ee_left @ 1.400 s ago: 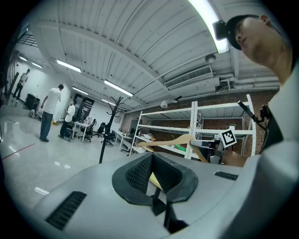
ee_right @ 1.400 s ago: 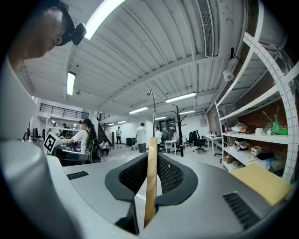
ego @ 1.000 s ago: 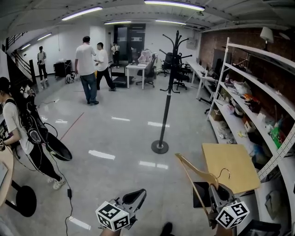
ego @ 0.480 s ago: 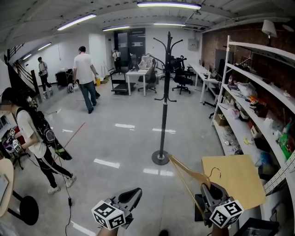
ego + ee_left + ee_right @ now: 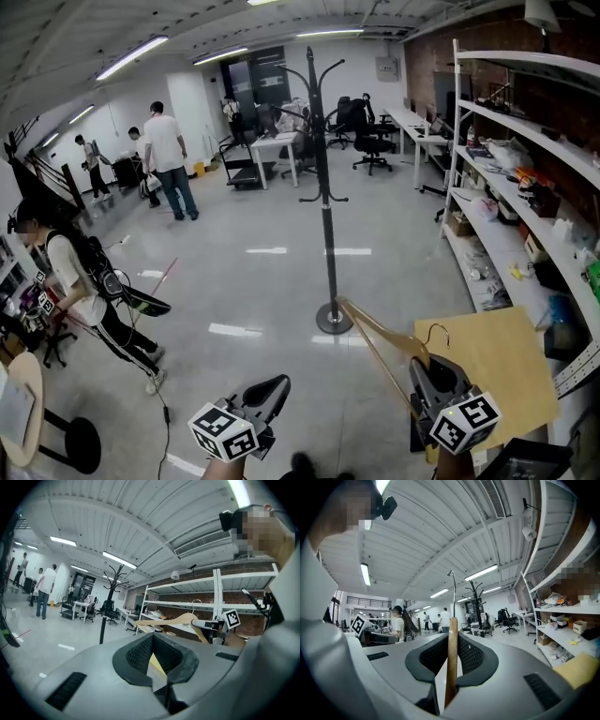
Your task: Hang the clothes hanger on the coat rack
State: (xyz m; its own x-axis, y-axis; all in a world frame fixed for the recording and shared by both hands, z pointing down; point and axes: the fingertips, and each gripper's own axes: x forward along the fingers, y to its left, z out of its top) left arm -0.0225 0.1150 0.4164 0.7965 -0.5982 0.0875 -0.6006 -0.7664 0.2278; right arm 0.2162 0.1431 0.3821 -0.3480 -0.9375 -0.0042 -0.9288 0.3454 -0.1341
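Right gripper (image 5: 424, 377) is clamping the hanger (image 5: 375, 339) at lower right, and left gripper (image 5: 272, 394) is hanging closed and empty. Rack (image 5: 325, 197) is standing mid-frame, well apart. That thin grip is risking the hanger swivelling and its hook missing a peg

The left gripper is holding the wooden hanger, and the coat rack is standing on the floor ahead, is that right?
Not quite. The right gripper, not the left gripper, is shut on the wooden hanger, as the right gripper view shows. The coat rack does stand on the floor ahead.
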